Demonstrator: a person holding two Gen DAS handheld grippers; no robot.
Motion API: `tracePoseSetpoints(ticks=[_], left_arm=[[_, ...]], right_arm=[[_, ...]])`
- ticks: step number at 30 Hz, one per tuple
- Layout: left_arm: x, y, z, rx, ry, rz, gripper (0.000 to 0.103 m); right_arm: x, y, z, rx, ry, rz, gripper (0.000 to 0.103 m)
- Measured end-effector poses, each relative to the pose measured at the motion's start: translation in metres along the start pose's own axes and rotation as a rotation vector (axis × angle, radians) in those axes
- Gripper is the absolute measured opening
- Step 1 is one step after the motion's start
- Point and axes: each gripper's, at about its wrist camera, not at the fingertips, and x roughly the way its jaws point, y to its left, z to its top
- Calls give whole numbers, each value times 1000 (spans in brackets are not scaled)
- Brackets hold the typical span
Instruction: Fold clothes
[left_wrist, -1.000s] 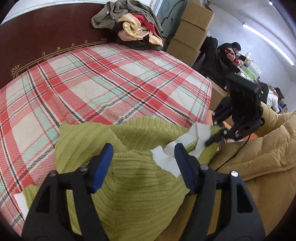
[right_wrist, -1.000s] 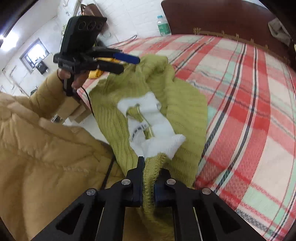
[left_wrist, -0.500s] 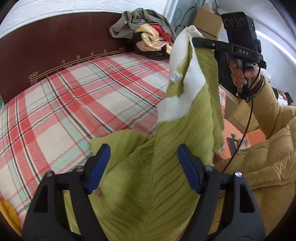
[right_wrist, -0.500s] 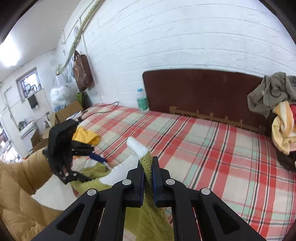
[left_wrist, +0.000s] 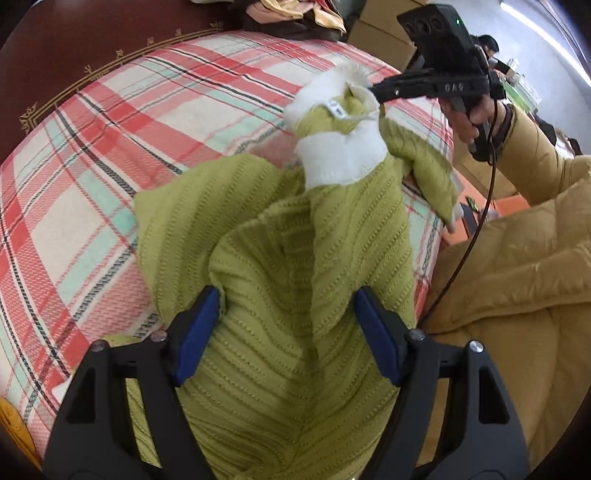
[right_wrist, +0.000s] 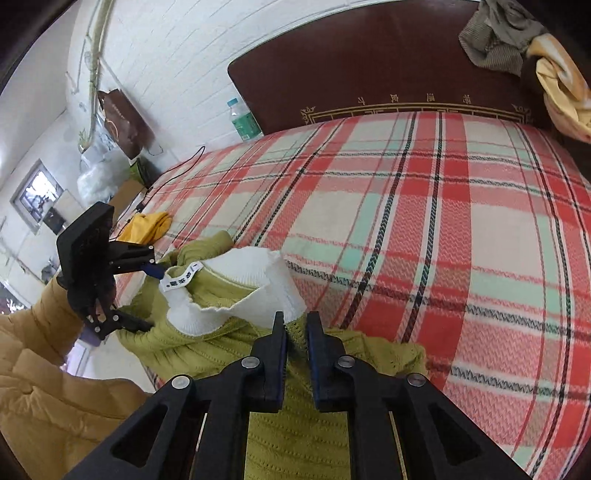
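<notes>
An olive-green knit sweater (left_wrist: 280, 240) with a white collar (left_wrist: 340, 158) lies bunched on the near edge of the plaid bed (left_wrist: 129, 129). My right gripper (right_wrist: 295, 317) has green knit just below the collar (right_wrist: 255, 273) between its jaws. They are opening, and a narrow gap shows. In the left wrist view the collar still peaks up at the right gripper's (left_wrist: 373, 90) tip. My left gripper (left_wrist: 286, 299) stands open low over the sweater's body, a ridge of knit between its blue pads. It appears at the sweater's left edge (right_wrist: 151, 299) in the right wrist view.
A heap of clothes (right_wrist: 517, 48) rests against the dark headboard (right_wrist: 369, 74). A yellow garment (right_wrist: 147, 225) lies at the bed's left edge, with a water bottle (right_wrist: 242, 120) behind. Cardboard boxes (left_wrist: 380, 40) stand beyond the bed. A tan puffy sleeve (left_wrist: 517, 277) fills the right.
The right gripper lifted the collar high, then carried it out over the bed and lower; its jaw gap has widened. The left gripper sank closer to the sweater.
</notes>
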Motion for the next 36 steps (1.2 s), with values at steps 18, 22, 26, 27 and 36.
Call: tracePoseSetpoints(ticks=[18, 22, 26, 27, 36], left_arm=[[-11, -12, -9, 28, 29, 51, 20], [-25, -24, -2, 15, -6, 170, 17], [-58, -29, 7, -38, -150, 150, 11], [-67, -30, 8, -46, -187, 138, 11], [-38, -10, 6, -59, -80, 150, 26]], right_arm=[[27, -1, -14, 15, 24, 62, 40], [28, 10, -16, -25, 31, 73, 11], [9, 20, -10, -44, -41, 97, 8], [2, 22, -7, -45, -70, 110, 8], [-3, 16, 6, -31, -77, 100, 49]])
